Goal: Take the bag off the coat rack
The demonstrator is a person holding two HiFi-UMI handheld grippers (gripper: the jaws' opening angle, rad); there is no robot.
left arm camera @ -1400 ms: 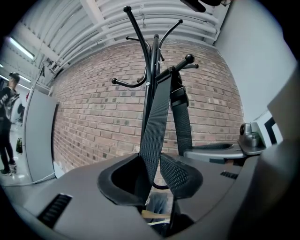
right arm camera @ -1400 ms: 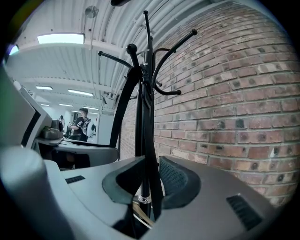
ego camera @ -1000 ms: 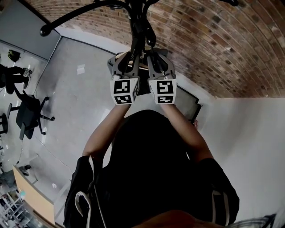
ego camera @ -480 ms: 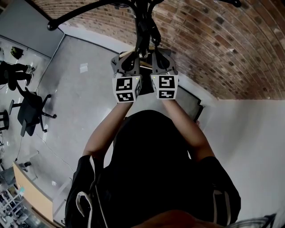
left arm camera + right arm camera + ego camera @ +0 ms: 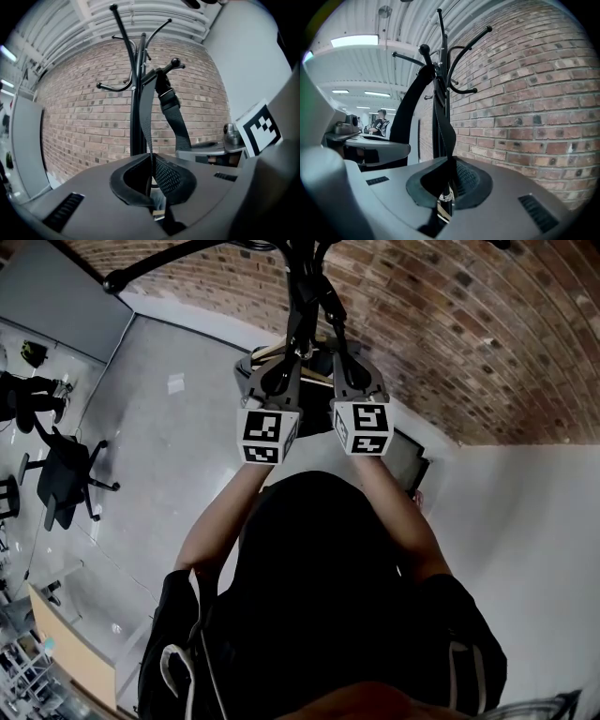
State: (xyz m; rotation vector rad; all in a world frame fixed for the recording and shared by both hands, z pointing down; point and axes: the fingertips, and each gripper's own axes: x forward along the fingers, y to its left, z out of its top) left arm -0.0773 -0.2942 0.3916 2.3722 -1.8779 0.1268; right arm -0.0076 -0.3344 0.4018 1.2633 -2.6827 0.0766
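The left gripper [image 5: 152, 180], its jaws just closed, and the right gripper [image 5: 447, 185] are each clamped on one leg of the bag's strap [image 5: 171, 112]. From both, the strap is stretched upward and looped over a knobbed hook [image 5: 174, 62] of the coat rack [image 5: 136, 119]. The bag's body, judged to hang below, is not made out.

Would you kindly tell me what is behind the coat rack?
A brick wall stands behind the coat rack; the rack itself and the hanging black strap cover narrow strips of it.
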